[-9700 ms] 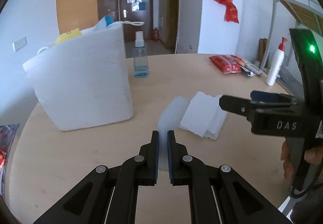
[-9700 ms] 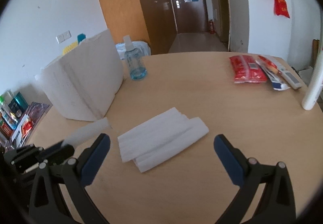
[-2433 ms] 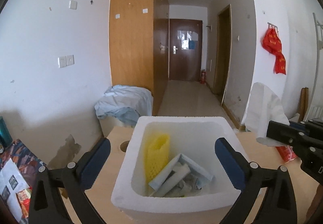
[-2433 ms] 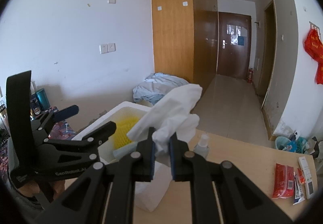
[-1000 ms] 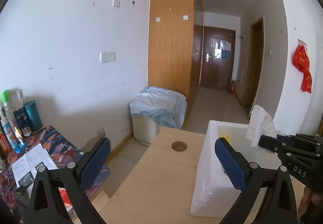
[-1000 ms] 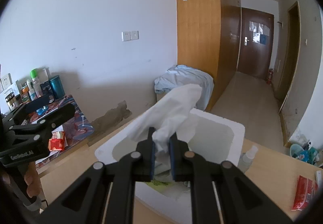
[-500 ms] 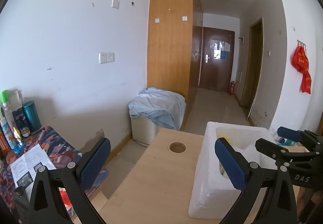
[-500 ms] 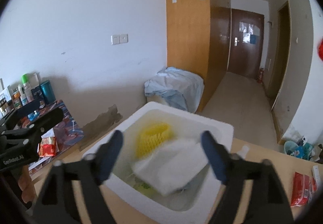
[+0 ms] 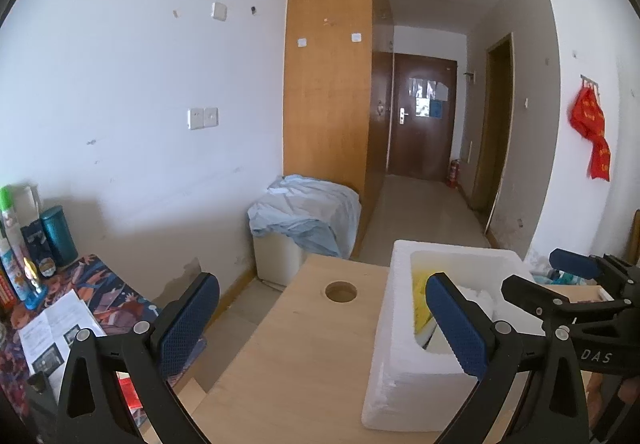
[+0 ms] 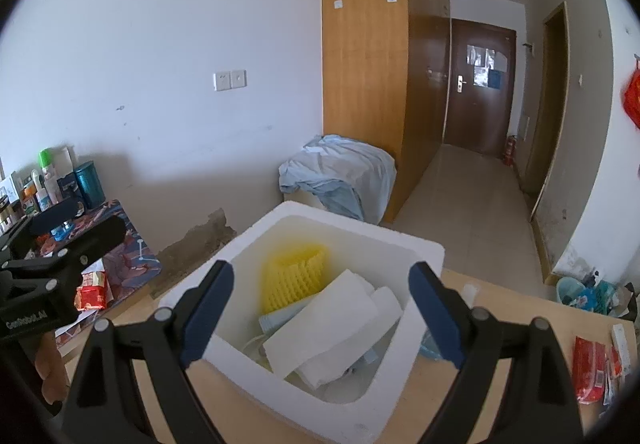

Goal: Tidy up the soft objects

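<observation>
Both of your grippers stood wide apart with nothing between their pads. Your right gripper hung just above the white foam box, its jaws having just been opening, and the folded white cloth it had carried lay released inside the box, leaning on a yellow mesh sleeve and resting over other pale soft items. You held your left gripper released too, off to the side of the box over the bare wooden table, near a round hole in its top. Red packets lay on the table well apart from the box, at your right.
</observation>
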### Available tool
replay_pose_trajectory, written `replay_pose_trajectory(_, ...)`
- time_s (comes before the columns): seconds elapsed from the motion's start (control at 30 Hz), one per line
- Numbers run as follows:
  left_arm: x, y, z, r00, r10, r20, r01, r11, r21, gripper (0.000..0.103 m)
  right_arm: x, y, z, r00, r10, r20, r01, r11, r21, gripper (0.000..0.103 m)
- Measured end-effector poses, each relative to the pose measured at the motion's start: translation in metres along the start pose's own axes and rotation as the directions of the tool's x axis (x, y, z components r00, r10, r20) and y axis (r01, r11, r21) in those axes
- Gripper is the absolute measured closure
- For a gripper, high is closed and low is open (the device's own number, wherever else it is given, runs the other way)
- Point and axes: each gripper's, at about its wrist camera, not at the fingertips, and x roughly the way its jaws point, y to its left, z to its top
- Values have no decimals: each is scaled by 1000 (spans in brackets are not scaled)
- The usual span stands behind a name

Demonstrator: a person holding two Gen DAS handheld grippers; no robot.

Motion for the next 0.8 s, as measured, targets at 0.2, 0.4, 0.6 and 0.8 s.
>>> replay_pose_trajectory(0.2,-10,-14,0,1000,-17,17,17,1000,25,0,-14,-6,-4,1000,-10,14,10,1000,14,11)
replay_pose_trajectory(0.4,-23,-28,-1,999,-48,22,48,998,32,0,-34,-19,-10,999,-46,28,44,998,46,0)
replay_pose_trajectory(0.6,-35,-47,-5,996,-82,21,80,995,57,0,-59,-30,-19,994,-94,48,90,994,68,0)
replay_pose_trajectory(0.8,-50,-63,-7,992,-124,24,123,990,67,0,-83,-43,-30,989,-136,56,129,986,102,0)
